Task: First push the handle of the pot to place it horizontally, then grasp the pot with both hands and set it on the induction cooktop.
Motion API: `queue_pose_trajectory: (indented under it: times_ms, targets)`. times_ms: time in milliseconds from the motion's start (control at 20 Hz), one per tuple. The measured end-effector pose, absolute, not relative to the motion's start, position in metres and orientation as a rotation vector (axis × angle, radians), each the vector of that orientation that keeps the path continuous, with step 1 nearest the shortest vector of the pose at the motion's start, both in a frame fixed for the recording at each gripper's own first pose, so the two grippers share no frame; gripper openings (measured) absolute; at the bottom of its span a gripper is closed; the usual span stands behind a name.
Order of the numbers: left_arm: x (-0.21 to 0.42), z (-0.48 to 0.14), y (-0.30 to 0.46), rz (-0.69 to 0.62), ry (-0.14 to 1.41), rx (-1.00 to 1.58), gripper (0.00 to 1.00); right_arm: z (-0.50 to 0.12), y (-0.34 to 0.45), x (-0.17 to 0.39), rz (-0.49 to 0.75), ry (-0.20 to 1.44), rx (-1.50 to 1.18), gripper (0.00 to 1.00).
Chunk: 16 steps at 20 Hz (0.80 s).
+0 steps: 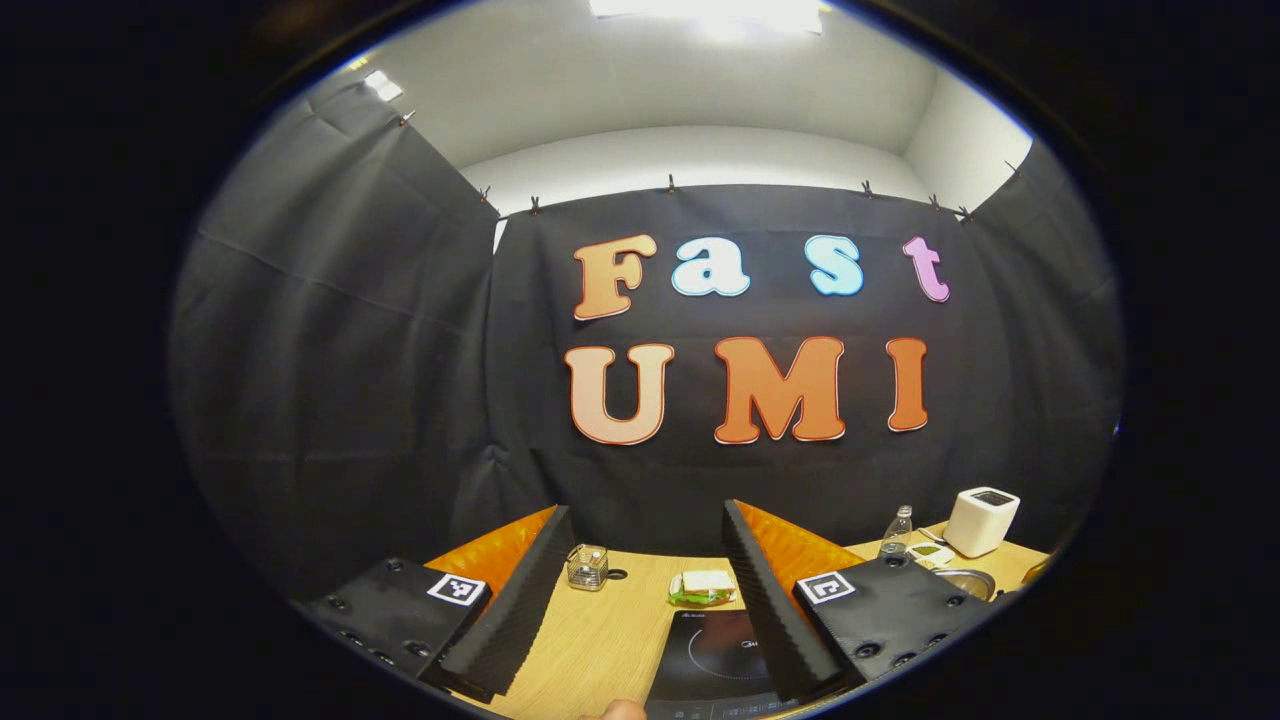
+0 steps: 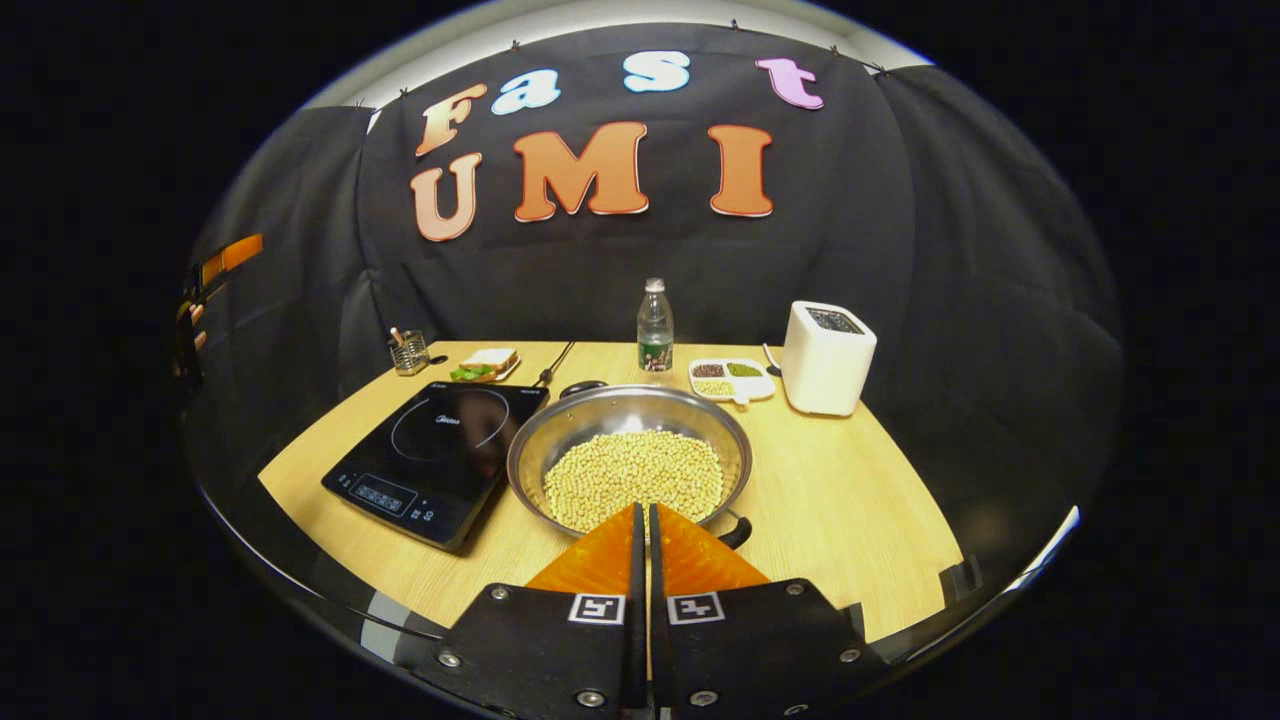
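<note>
Steel and full of soybeans, the pot (image 2: 630, 455) sits on the desk (image 2: 850, 500) just right of the induction cooktop (image 2: 435, 455); it looks heavy, rigid and slick, so its dark handle (image 2: 737, 530) and rim seem the places to grip. Right hand-held gripper (image 2: 641, 515) is pinched together on nothing at the pot's near rim, while the left hand-held gripper (image 1: 640, 590) gapes wide above the cooktop.

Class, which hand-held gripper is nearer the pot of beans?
Right. The right hand-held gripper sits at the pot's near rim; the left hand-held gripper hovers over the cooktop.
</note>
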State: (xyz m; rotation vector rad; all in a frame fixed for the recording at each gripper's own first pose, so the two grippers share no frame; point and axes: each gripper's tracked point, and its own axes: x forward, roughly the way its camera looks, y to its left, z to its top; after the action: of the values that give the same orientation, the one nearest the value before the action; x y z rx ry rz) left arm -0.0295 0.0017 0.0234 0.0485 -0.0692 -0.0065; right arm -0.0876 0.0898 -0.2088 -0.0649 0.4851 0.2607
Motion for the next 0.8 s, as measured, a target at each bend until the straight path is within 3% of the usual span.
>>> queue_pose_trajectory:
  times_ms: [800]
  targets:
    - [-0.025, 0.023, -0.001, 0.008, -0.056, 0.069, 0.99, -0.303, 0.094, -0.062, 0.239, 0.702, -0.055, 0.01]
